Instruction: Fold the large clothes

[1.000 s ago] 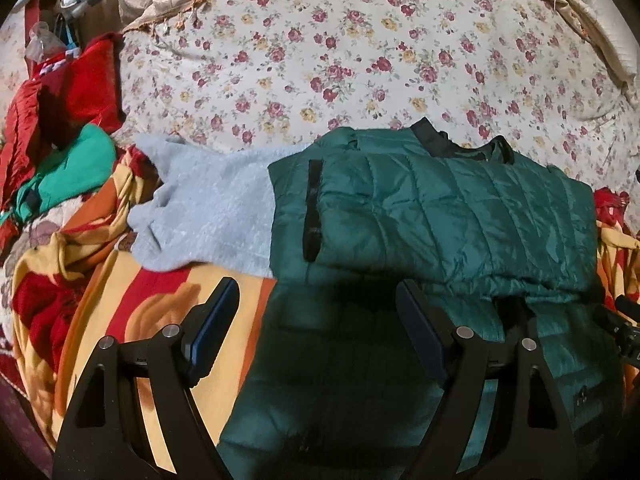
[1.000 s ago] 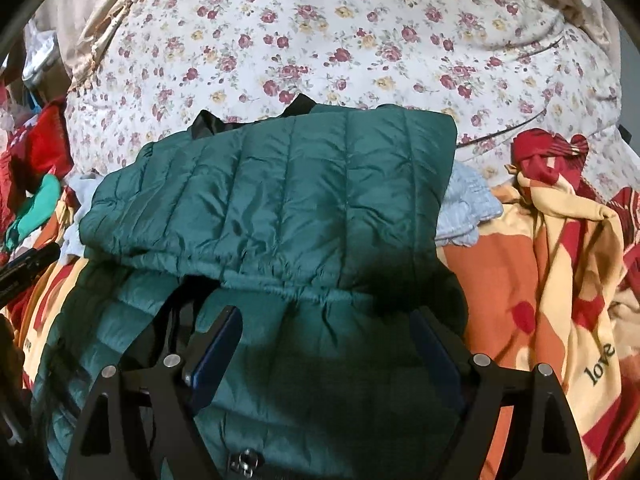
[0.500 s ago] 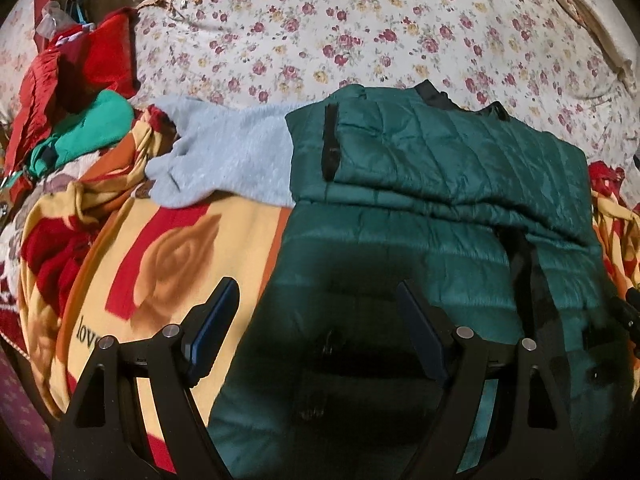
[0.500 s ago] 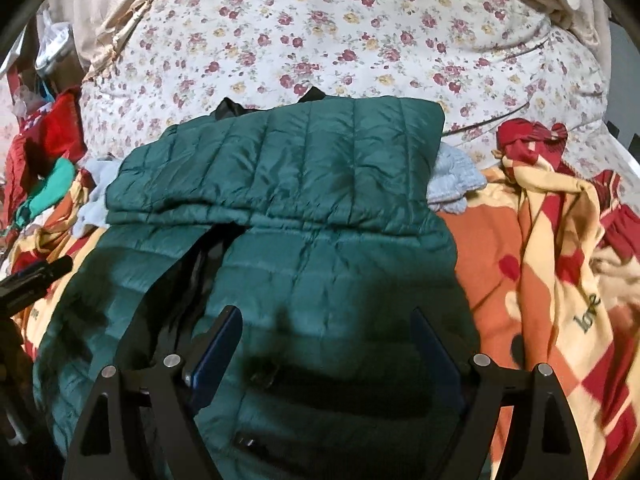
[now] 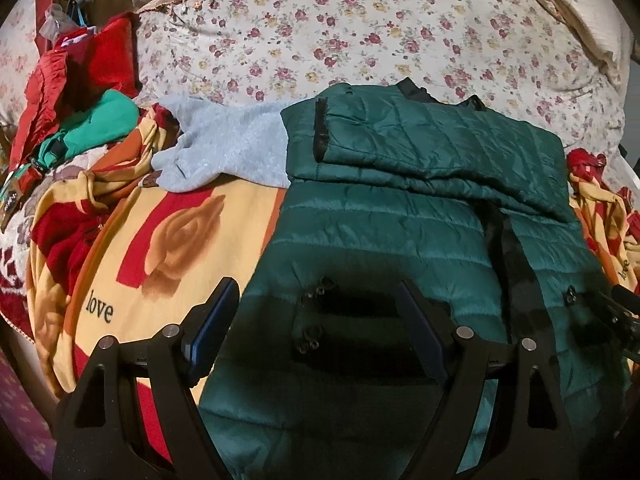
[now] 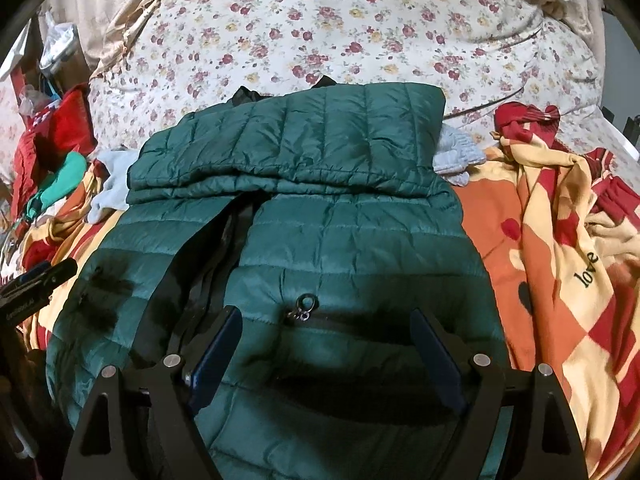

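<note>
A dark green quilted puffer jacket [image 5: 400,232] lies front up on the bed, its sleeves folded across the chest; it also shows in the right wrist view [image 6: 320,184]. Its open zipper [image 6: 208,264] runs down the middle. My left gripper [image 5: 316,332] is open and empty above the jacket's lower left part. My right gripper [image 6: 326,344] is open and empty above the lower right part, near a pocket zipper pull [image 6: 305,307]. The left gripper's tip shows at the left edge of the right wrist view [image 6: 36,284].
The jacket lies on a yellow-and-red "love" blanket [image 5: 160,248] over a floral bedsheet [image 5: 360,32]. A grey fleece garment [image 5: 224,148] lies under the jacket's upper left. Red and green clothes [image 5: 80,100] are piled at the left. More blanket is bunched at the right [image 6: 560,240].
Both grippers have drawn back toward the jacket's hem, away from the folded sleeves. More of the jacket's lower body and the blanket is in view. Both stay open.
</note>
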